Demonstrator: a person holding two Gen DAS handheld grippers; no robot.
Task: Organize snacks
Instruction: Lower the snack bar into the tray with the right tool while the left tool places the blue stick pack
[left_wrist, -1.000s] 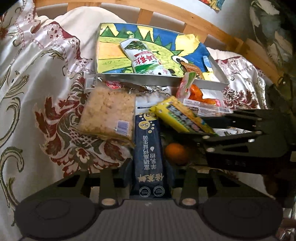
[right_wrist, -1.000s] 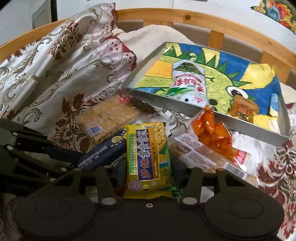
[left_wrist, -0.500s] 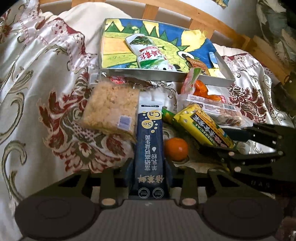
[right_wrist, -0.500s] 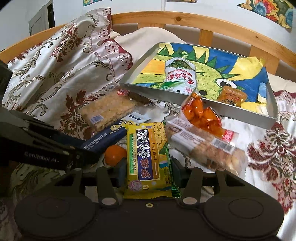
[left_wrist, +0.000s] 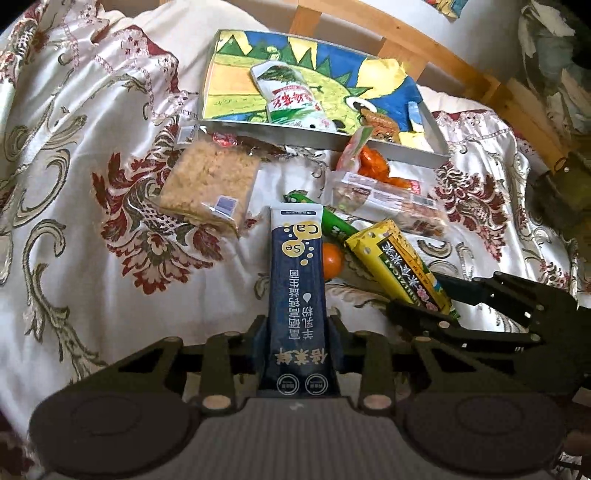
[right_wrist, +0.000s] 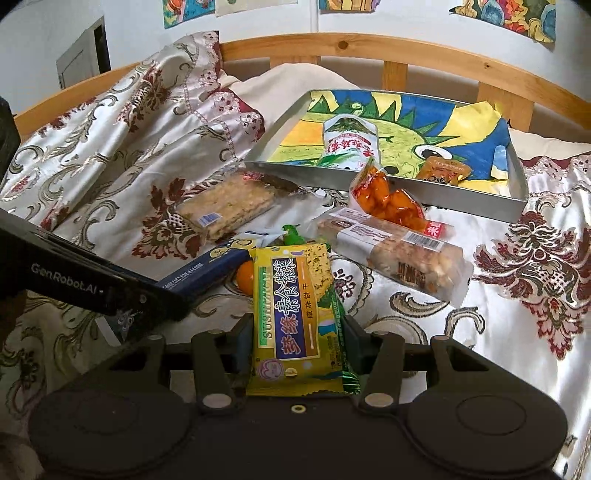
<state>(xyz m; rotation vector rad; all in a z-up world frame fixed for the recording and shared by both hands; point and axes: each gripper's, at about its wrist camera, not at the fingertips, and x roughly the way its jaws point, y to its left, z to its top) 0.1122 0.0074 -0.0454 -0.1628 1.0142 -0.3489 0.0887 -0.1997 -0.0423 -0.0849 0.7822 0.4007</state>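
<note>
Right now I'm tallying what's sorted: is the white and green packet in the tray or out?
In. The white and green packet lies flat on the tray's painted floor, inside its grey walls.

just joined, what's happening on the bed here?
A person is sorting snacks with two handheld tongs. The left tongs are shut on a navy sachet, jaws having just closed on it. The right tongs grip a yellow cracker pack. Both packs are lifted over the bedspread. The tray already holds a white-green pouch and a small orange packet; several snacks and a mandarin lie loose.
</note>
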